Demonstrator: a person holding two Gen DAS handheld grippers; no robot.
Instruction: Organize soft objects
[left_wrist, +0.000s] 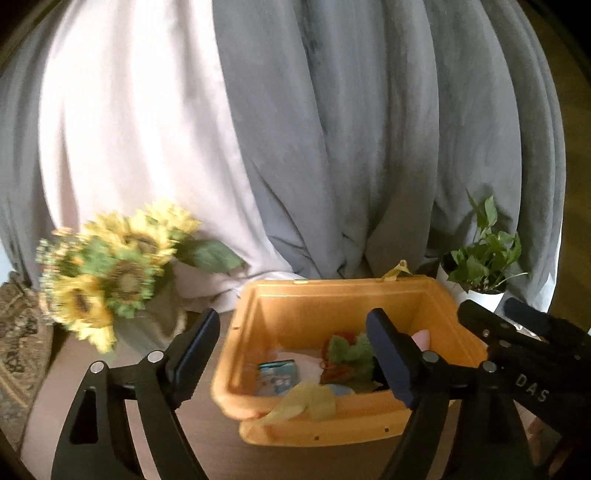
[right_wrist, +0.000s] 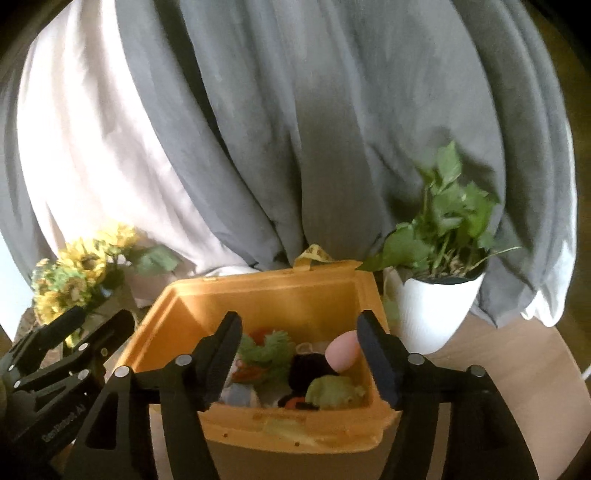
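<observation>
An orange plastic bin (left_wrist: 321, 302) stands on the brown table and shows in the right wrist view (right_wrist: 280, 295) too. Inside lie soft objects: a green plush (left_wrist: 351, 350) (right_wrist: 266, 350), a pink egg-shaped squishy (right_wrist: 341, 354), a black fuzzy item (right_wrist: 308, 369), a light green plush (right_wrist: 332, 393), a blue patterned pouch (left_wrist: 277, 376). A yellow-green cloth (left_wrist: 306, 404) drapes over the near rim. My left gripper (left_wrist: 291, 354) is open and empty above the bin's near side. My right gripper (right_wrist: 299, 354) is open and empty over the bin.
A sunflower bouquet (left_wrist: 110, 269) (right_wrist: 74, 273) stands left of the bin. A potted green plant in a white pot (right_wrist: 436, 295) (left_wrist: 480, 266) stands at its right. Grey and white curtains (left_wrist: 332, 129) hang behind. A patterned rug (left_wrist: 18, 332) lies far left.
</observation>
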